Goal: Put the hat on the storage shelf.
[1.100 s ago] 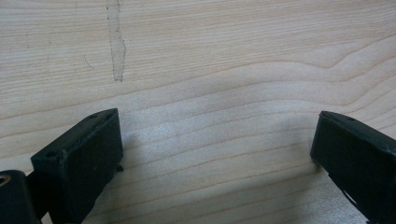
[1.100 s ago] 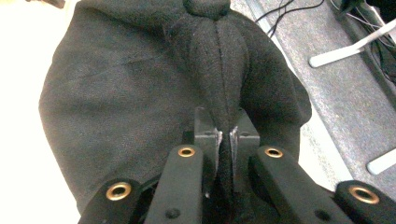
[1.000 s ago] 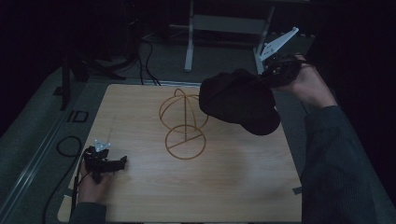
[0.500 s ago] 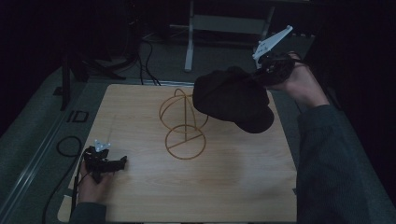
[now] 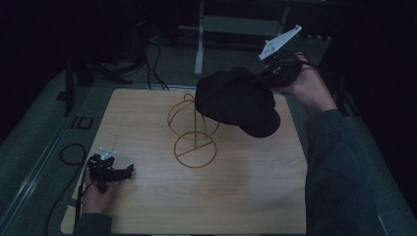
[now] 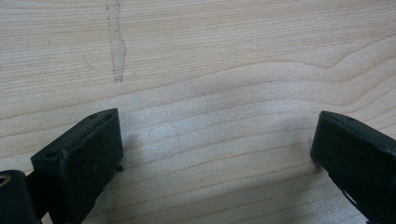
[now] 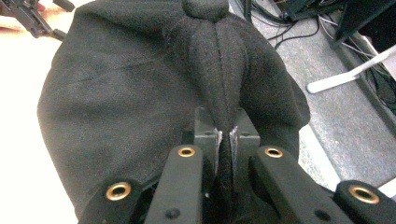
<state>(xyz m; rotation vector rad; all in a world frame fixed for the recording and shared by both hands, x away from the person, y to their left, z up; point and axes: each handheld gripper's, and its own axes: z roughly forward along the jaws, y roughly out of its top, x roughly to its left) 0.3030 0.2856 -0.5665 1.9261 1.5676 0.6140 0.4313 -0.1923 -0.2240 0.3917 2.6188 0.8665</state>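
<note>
The right gripper (image 5: 268,78) pinches a fold of the black cap (image 5: 236,101), hanging just ahead of it above the wire stand (image 5: 193,130); next, I judge, lowering it squarely onto the dome; the left gripper (image 5: 129,170) rests wide, empty.

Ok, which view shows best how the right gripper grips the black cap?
The right gripper view: the right gripper pinches a raised fold of the black cap between its shut jaws. The high view shows the cap whole, held above the wire stand, but hides the pinch. The left gripper view looks at bare table.
</note>
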